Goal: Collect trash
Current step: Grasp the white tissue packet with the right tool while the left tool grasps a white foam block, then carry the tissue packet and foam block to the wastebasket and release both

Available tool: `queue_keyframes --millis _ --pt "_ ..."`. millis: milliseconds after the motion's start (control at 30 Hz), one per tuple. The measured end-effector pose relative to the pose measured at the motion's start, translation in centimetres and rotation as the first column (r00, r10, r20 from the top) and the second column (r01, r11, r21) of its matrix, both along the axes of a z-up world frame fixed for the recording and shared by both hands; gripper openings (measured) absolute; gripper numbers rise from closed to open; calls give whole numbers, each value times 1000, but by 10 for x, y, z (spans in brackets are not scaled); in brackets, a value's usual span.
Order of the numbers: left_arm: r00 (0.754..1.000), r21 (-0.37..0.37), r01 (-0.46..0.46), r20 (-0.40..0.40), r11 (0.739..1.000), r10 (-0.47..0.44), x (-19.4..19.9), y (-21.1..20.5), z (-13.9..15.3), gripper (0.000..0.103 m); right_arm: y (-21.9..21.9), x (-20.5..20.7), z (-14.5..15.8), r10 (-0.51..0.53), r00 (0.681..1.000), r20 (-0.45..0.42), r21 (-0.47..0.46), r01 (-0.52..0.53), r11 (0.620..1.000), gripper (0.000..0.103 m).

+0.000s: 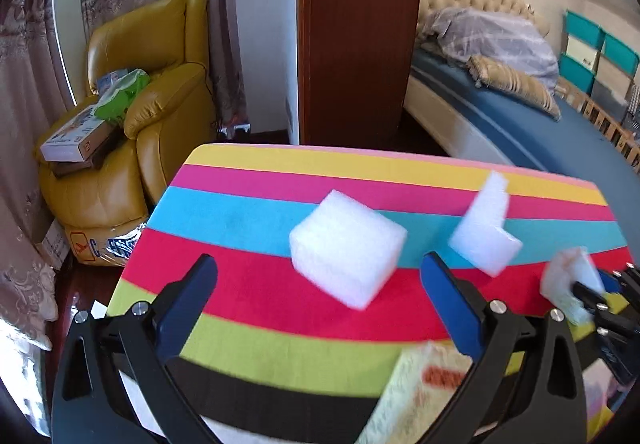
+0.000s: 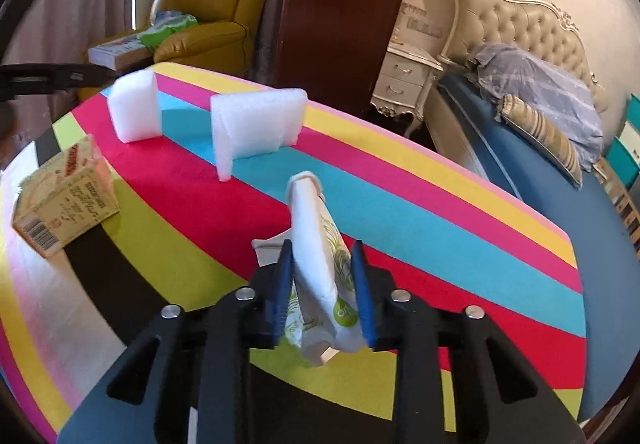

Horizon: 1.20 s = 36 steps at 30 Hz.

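Wrapper [image 2: 320, 264] is sitting pinched between my right gripper [image 2: 322, 264] fingers, near the striped table's [image 2: 440, 203] edge; my left gripper [image 1: 320, 276] is hanging wide open, empty, near the foam block [image 1: 346, 248].

- A yellow leather armchair [image 1: 160, 99] piled with boxes [image 1: 76, 139] beside patterned curtains [image 1: 24, 55].
- A tufted headboard [image 2: 524, 27] above a blue-sheeted bed [image 2: 560, 179].
- A white nightstand [image 2: 404, 79].

left gripper [image 1: 318, 272]: black frame, blue pads, silver screws | right gripper [image 2: 322, 258]: black frame, blue pads, silver screws
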<state>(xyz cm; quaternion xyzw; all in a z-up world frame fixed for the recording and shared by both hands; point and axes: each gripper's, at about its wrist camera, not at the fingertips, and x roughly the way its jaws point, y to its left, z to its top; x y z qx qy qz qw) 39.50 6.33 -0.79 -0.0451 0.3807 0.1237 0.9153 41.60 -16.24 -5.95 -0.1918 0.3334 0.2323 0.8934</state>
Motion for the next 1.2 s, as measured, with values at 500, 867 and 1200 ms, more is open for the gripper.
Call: queue_keyframes --millis 500,867,1200 --pt "983 91 136 -133 986 -124 68 -7 -43 98 2 -2 4 -17 1000 -26 77 19 997 20" --pt "988 94 150 -59 984 -145 27 -4 -37 76 -1 -20 7 -47 999 -28 95 49 994 20" --pt "996 69 46 72 997 -51 -76 25 -2 76 5 -67 21 -41 999 3 121 40 992 20"
